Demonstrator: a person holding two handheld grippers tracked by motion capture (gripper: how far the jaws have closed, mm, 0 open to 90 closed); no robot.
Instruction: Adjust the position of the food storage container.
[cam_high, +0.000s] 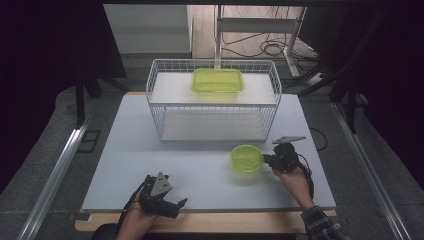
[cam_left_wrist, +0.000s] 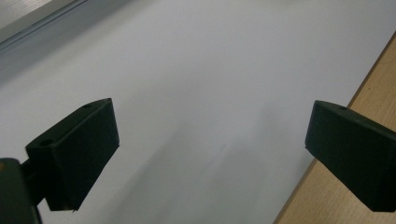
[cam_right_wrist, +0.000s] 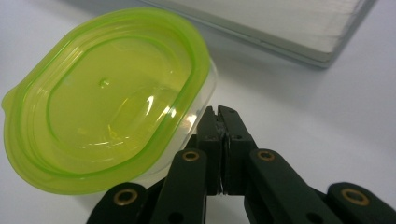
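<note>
A wire basket (cam_high: 155, 80) at the back of the table (cam_high: 130, 150) holds a green rectangular box (cam_high: 218, 80) on its upper shelf. In front of it, on the table, sits a round green-lidded tub (cam_high: 247, 158) with clear walls, seemingly empty. The right gripper (cam_high: 268, 160), jaws pressed together on nothing, touches its side. The left gripper (cam_high: 176, 206) rests spread near the table's front edge.

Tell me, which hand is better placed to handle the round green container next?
The right. The right gripper, jaws shut, is right beside the round green container. The left gripper sits open at the table's near edge, far from it.
</note>
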